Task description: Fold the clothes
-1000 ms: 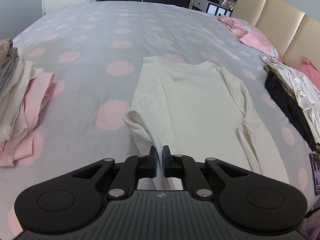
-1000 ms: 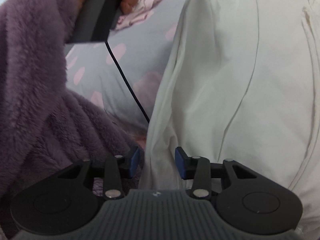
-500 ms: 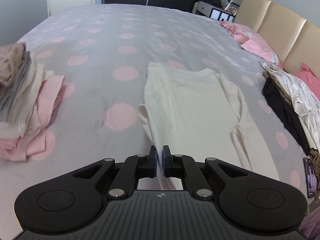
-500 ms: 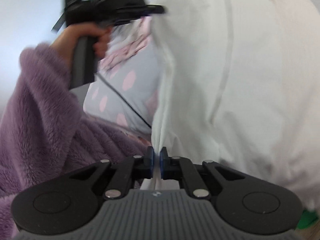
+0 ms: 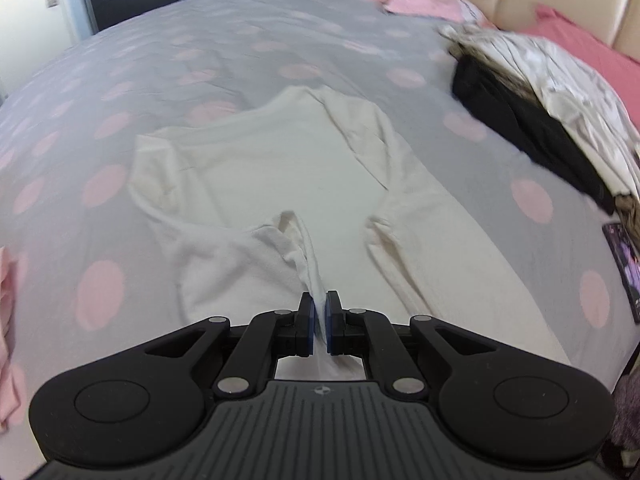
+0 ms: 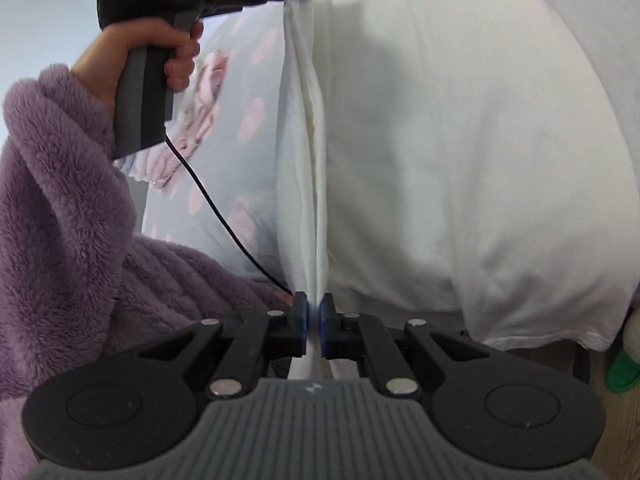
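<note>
**A:** Start at the left hand-held gripper (image 5: pixel 319 322): its jaws are clamped on a bunched edge of the cream long-sleeved top (image 5: pixel 272 168). The right hand-held gripper (image 6: pixel 314 325) has just been closing and now pinches the same long edge nearer the hem, so the fabric runs taut between the two.

**B:** So the fold is a side panel going over the body?

**A:** That's my reading. To do it well, I'd carry both grips across together at the same height, keeping that edge straight, and lay it parallel to the far side seam before letting go. If one hand leads, the crease will probably skew.

**B:** And the garment itself?

**A:** Soft, thin knit, plain cream. It lies on the grey bedspread (image 5: pixel 208 40) with pink dots, neckline away from the camera, one sleeve already tucked over the chest, the near side lifted and wrinkled.

**B:** Anything close by?

**A:** A heap of dark and pale clothes (image 5: pixel 532 96) to the right, well apart.
</note>
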`<state>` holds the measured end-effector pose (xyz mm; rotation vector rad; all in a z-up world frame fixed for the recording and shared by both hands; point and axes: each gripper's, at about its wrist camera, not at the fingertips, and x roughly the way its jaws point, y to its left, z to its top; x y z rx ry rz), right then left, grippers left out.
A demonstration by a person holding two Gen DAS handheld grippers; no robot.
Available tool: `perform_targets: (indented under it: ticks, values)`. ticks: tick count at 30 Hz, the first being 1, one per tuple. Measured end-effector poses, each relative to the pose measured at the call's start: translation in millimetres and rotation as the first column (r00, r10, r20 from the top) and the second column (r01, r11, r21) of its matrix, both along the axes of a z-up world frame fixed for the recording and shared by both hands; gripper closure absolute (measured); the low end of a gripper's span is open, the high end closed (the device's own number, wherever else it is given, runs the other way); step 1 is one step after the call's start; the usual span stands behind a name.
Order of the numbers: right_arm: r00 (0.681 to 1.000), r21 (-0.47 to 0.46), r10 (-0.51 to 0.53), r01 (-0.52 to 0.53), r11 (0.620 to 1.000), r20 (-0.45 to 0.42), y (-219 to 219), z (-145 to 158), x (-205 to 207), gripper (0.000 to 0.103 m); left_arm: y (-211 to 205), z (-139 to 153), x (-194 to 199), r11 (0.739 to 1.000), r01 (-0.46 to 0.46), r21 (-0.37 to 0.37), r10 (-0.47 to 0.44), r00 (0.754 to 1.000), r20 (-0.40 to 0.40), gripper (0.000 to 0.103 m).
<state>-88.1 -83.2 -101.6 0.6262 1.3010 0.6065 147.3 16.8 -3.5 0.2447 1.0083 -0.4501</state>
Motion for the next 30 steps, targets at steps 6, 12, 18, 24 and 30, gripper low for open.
perform_targets:
  ticks: [6,12,18,24,30]
  values:
    - [0.998,-0.016,-0.006,0.005,1.0,-0.07,0.9,-21.6,5.1,0.096,-21.3,-22.3,4.1,0.997,0.069,0.045,-0.067,0.997,-0.044,0.1]
    - [0.994,-0.039,0.0,-0.004,0.999,-0.108,0.2,-32.5,1.3,0.096,-22.5,-36.6,6.5,0.994,0.111,0.022,-0.11,0.992,-0.058,0.097]
    - [0.992,-0.064,-0.003,-0.005,0.998,-0.13,-5.0,-39.8,15.7,0.096,-14.0,-38.6,5.1,0.992,0.124,-0.038,-0.126,0.991,-0.043,0.073]
    - [0.994,-0.152,-0.008,-0.008,0.988,-0.107,-14.8,-32.6,20.6,0.087,14.8,-6.9,-3.5,0.991,0.095,-0.094,-0.094,0.996,0.012,0.063]
    - [0.999,-0.238,-0.01,0.021,0.971,0.05,-41.5,7.6,29.8,0.087,62.7,10.3,2.3,0.989,-0.042,-0.139,0.051,0.997,0.056,0.063]
